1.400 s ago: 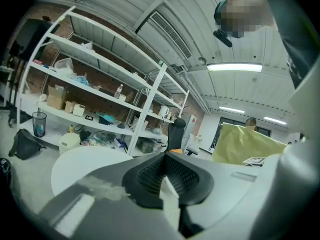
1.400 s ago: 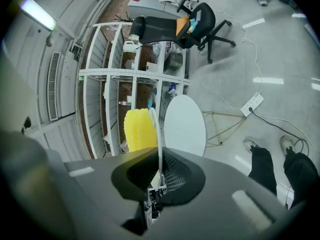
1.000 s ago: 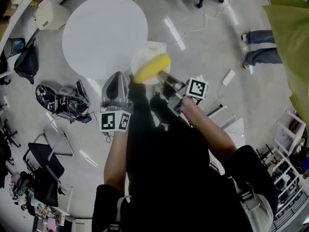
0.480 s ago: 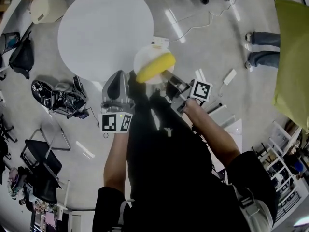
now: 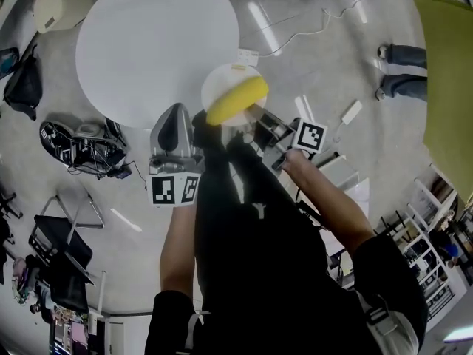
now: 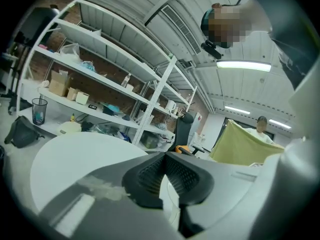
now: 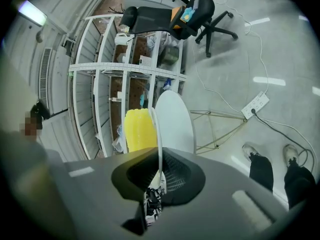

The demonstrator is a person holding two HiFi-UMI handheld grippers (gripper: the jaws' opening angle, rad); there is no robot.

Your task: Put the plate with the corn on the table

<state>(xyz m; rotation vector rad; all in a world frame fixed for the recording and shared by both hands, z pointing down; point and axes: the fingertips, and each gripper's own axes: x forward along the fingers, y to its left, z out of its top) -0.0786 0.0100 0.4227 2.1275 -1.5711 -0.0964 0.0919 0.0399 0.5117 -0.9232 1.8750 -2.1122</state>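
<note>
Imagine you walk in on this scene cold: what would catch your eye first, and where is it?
The bright yellow corn cob stands out first, lying on a white plate that the right gripper clamps by its rim, held up beside the edge of the round white table. Next comes the large yellow-green cloth at the head view's right edge.

Lab-like workroom, cluttered metal shelving (image 6: 107, 79), office chair (image 7: 192, 11), power strip (image 7: 256, 104) on concrete floor (image 7: 280, 49)
</note>
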